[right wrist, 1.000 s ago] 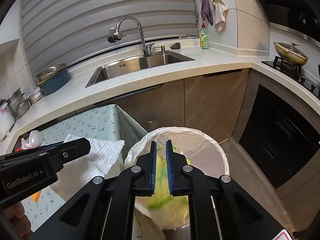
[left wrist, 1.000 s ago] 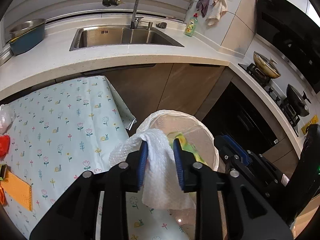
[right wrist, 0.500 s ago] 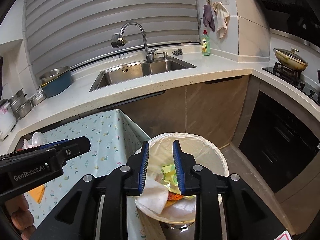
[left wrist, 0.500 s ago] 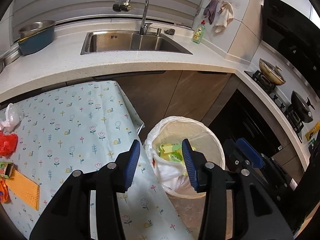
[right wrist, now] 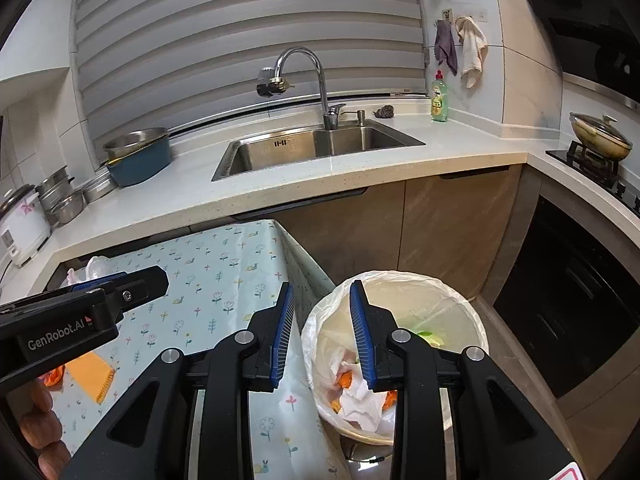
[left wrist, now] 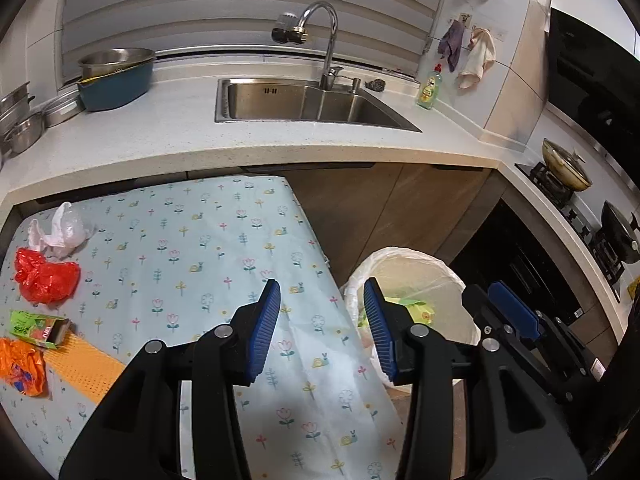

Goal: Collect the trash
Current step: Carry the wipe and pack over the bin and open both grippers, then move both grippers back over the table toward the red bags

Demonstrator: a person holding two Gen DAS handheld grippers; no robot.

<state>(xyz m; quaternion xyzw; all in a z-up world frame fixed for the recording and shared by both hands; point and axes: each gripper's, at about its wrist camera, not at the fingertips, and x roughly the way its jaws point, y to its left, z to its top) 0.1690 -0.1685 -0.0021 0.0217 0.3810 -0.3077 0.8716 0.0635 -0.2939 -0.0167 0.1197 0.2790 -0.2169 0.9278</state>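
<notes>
A bin lined with a white bag (left wrist: 420,258) (right wrist: 404,278) stands on the floor by the table's right edge. Inside it lie a crumpled white paper towel (right wrist: 362,402) and a yellow-green wrapper (left wrist: 416,308). My left gripper (left wrist: 321,284) hovers open over the table corner, holding nothing. My right gripper (right wrist: 321,284) is open and empty at the bin's left rim. On the table's left side lie a red plastic bag (left wrist: 44,276), a whitish bag (left wrist: 60,232), a green carton (left wrist: 38,328) and an orange wrapper (left wrist: 20,368).
The table has a floral cloth (left wrist: 192,248) with an orange mat (left wrist: 86,364) on it. Behind it are the counter (left wrist: 168,140), a sink (left wrist: 304,100) and wooden cabinets (right wrist: 452,232). A dark oven front (right wrist: 580,300) and a stove with pans (left wrist: 568,168) stand to the right. A hand (right wrist: 40,420) holds the left gripper.
The left gripper let go of the white paper towel, which now lies in the bin, and drew back over the table. The right jaws widened and rose from the bin.
</notes>
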